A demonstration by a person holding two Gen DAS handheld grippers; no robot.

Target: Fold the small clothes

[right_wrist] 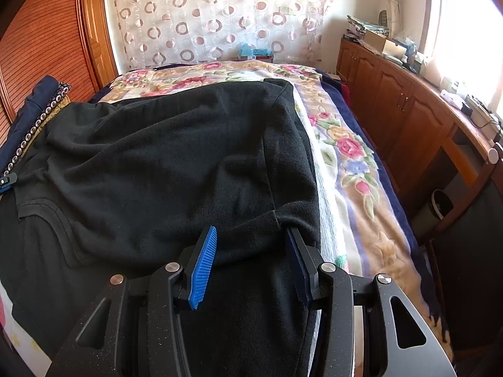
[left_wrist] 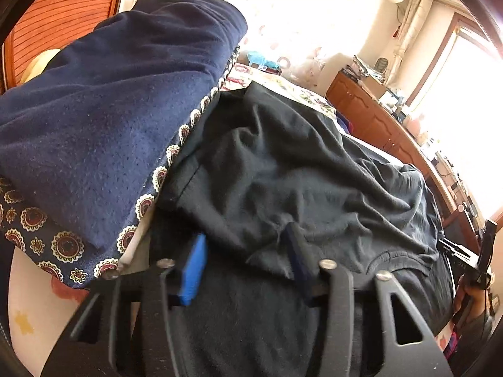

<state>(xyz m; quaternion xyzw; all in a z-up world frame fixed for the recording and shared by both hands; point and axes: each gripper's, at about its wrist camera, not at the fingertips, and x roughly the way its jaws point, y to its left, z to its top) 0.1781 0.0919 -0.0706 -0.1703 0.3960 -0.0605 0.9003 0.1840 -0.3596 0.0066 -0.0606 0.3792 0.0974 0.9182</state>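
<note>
Left tongs (left_wrist: 248, 251) — part-open, black garment (left_wrist: 283, 163) bunched between pads. Right tongs (right_wrist: 251, 251) — part-open around its sleeve fold; only left view shows navy folded cloth (left_wrist: 110, 110) close, upper left.

Black garment (right_wrist: 163, 163) on a floral pink-and-cream blanket (right_wrist: 352, 157); navy cloth (left_wrist: 110, 119) bordered with cream-and-maroon medallions; blue-padded fingers (right_wrist: 202, 270); circle-patterned white curtain (right_wrist: 220, 15).

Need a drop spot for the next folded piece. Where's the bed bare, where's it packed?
Free: floral blanket strip between the black garment and the wooden cabinets, plus the stretch from the garment's far edge to the circle-print curtain. Crowded: near side, where the navy folded cloth abuts the garment, and both grippers work its near edge.
</note>
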